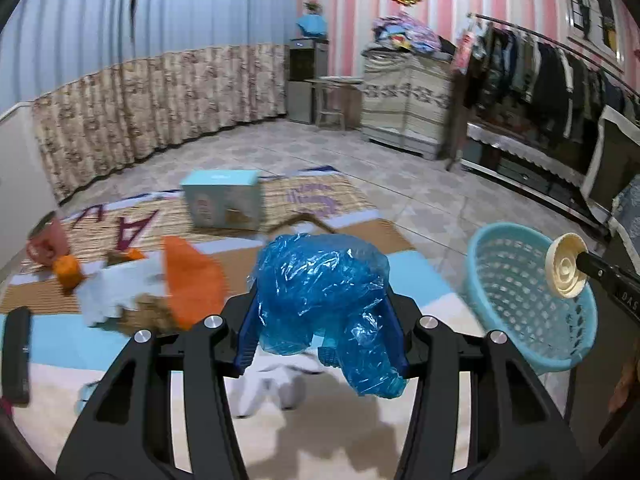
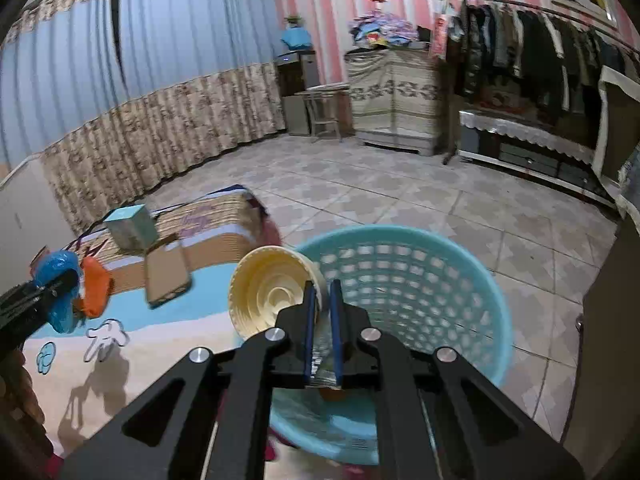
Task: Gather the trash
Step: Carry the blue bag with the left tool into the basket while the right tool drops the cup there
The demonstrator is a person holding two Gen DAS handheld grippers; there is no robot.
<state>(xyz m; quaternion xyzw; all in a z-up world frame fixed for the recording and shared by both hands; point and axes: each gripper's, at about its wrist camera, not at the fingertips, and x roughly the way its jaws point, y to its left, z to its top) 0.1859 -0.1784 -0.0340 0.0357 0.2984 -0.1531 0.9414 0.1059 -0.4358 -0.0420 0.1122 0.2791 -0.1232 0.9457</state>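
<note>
My left gripper (image 1: 324,308) is shut on a crumpled blue plastic bag (image 1: 320,276), which bulges over and between its blue pads above the play mat. My right gripper (image 2: 322,287) is shut on the rim of a cream ribbed paper bowl (image 2: 268,296). It holds the bowl just at the near left rim of a light blue plastic basket (image 2: 460,280). In the left wrist view the basket (image 1: 528,300) stands to the right, with the bowl (image 1: 566,266) in front of its rim. In the right wrist view the left gripper's fingers (image 2: 48,286) and the bag (image 2: 56,264) show at the far left.
On the mat lie an orange piece (image 1: 192,280), white paper (image 1: 116,288), a pink cup (image 1: 44,240), a light blue box (image 1: 224,200), a cardboard piece (image 2: 166,276) and a black remote (image 1: 16,354). A clothes rack (image 2: 540,40) and low cabinet line the right wall. Tiled floor lies beyond.
</note>
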